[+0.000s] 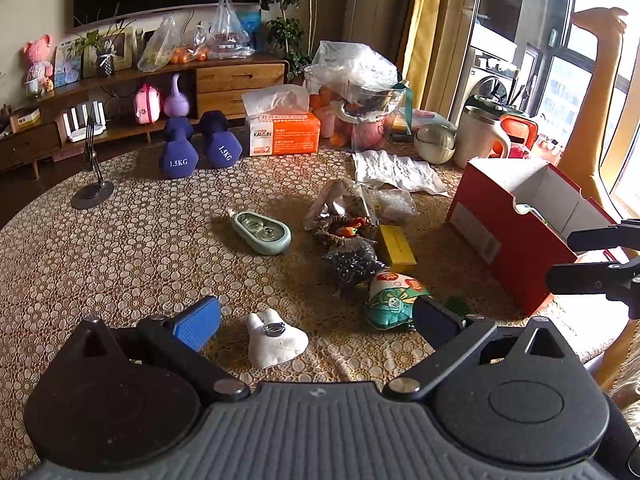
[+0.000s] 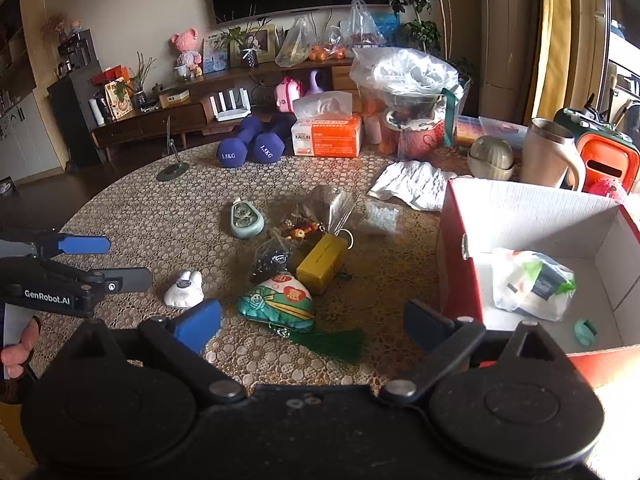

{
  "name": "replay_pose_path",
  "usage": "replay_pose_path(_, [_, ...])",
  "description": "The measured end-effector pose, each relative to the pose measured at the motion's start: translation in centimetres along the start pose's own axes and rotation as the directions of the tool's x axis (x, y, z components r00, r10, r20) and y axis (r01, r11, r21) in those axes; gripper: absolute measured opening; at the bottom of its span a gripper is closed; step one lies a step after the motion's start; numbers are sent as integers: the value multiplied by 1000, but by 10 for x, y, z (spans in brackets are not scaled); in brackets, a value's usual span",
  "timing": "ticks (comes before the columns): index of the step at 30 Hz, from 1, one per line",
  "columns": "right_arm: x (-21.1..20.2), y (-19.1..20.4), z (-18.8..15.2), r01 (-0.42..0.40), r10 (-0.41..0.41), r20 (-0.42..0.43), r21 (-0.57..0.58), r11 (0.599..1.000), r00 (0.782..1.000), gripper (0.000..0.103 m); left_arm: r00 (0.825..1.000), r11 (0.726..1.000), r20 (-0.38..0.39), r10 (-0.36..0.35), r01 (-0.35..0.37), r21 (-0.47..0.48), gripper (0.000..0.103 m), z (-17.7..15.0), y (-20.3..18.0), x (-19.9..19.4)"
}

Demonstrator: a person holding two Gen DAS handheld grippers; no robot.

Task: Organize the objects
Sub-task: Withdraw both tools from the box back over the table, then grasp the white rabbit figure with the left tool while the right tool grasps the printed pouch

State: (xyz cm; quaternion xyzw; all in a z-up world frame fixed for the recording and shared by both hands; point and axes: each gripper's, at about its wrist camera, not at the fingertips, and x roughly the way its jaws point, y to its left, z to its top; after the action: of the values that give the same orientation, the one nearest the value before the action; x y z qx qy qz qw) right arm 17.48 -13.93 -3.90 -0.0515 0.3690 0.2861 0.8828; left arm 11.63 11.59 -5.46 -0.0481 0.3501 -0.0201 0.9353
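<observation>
though the red box [image 2: 452, 240] already holds a white packet [image 2: 532, 284] and a small teal piece [image 2: 585, 332], the white pouch [image 1: 276, 338], zongzi sachet [image 2: 276, 300] and yellow carton [image 2: 320, 262] lie left of it; left gripper [image 1: 316, 320] and right gripper [image 2: 312, 326] gape empty.

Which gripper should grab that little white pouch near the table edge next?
Probably the left gripper: the white pouch lies between its open fingers, while the right gripper faces the green sachet.
</observation>
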Motion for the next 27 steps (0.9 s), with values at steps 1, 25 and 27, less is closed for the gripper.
replay_pose_path(1, [6,1,0,-4,4,-10,0,1000,1000,97,1000,1000,-4,2,-2,-1,103,-2,3,5])
replay_pose_path(25, [139,25,4,-29,25,-173,-18,999,985,97,993,998,-111,49,-43,50,102,-29,29,104])
replay_pose_path(27, [145,28,2,-23,17,-184,-29,999,983,96,993,997,-109,53,-47,54,102,-31,28,106])
